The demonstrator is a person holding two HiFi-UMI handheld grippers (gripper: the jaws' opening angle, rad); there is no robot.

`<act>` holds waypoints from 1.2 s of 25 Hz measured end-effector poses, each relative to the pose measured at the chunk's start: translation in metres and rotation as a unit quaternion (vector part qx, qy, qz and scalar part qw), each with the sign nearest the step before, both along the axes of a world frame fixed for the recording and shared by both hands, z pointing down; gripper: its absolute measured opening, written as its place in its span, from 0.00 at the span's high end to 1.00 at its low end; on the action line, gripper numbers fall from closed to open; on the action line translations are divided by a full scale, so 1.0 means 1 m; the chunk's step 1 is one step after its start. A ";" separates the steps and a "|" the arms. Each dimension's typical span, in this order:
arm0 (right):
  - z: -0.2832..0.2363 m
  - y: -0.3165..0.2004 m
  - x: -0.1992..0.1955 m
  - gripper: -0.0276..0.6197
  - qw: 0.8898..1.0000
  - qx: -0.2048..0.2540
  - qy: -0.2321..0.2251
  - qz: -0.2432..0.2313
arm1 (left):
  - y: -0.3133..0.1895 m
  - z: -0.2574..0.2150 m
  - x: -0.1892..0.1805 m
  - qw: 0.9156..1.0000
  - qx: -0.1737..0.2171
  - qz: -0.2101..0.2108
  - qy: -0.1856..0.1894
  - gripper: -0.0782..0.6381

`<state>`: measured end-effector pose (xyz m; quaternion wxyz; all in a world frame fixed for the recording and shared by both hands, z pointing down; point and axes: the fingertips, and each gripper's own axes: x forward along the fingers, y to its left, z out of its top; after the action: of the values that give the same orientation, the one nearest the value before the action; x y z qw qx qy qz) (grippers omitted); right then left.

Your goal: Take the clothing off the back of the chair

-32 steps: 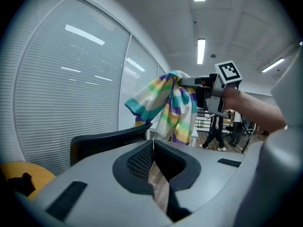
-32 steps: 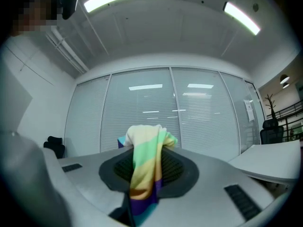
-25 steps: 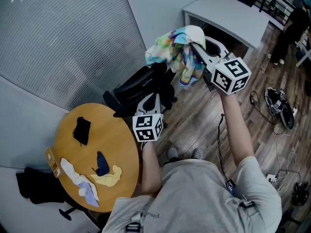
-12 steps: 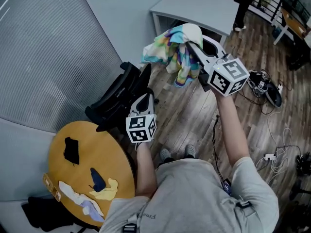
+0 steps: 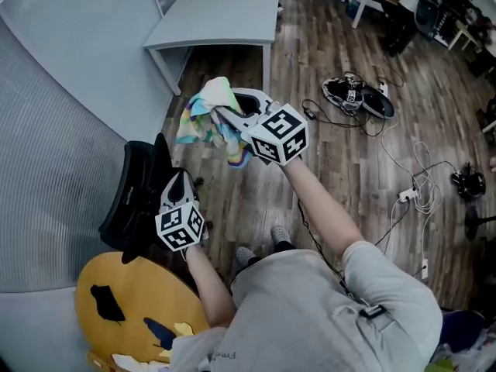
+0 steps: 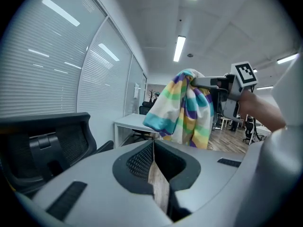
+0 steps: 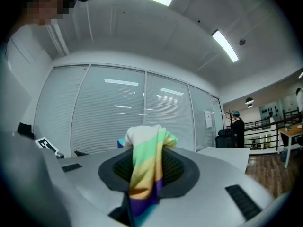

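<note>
The clothing is a rainbow-striped cloth hanging in the air, clear of the black chair. My right gripper is shut on it, held out level above the wooden floor. In the right gripper view the cloth is pinched between the jaws and droops over them. My left gripper is shut with nothing in it, low beside the chair's back. The left gripper view shows the clothing ahead and the chair at the left.
A grey desk stands beyond the clothing. The round wooden table at bottom left carries small cloth pieces. Shoes and cables lie on the floor at the right. A slatted glass wall runs along the left.
Both hands have swung round together with the view. The right gripper has carried the clothing lower and further from the chair. Neither grip has changed.
</note>
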<state>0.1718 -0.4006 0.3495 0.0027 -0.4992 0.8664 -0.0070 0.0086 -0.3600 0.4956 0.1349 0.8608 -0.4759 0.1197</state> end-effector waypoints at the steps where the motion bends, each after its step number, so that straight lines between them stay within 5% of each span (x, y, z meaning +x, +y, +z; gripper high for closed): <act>1: 0.008 0.005 0.006 0.78 1.000 -0.006 -0.001 0.012 | 0.000 0.001 0.004 1.000 -0.001 0.003 0.001 0.85; 8: 0.076 0.029 0.017 0.78 0.995 -0.065 -0.038 0.057 | 0.000 0.003 0.007 1.000 -0.008 0.004 0.001 0.85; 30: 0.182 0.035 -0.031 0.78 0.988 -0.147 -0.034 0.031 | 0.001 0.045 -0.016 0.998 -0.048 -0.015 0.023 0.85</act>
<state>0.1413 -0.3651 0.5317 -0.0412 -0.5200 0.8396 -0.1514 -0.0074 -0.3587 0.5403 0.1892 0.8487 -0.4789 0.1205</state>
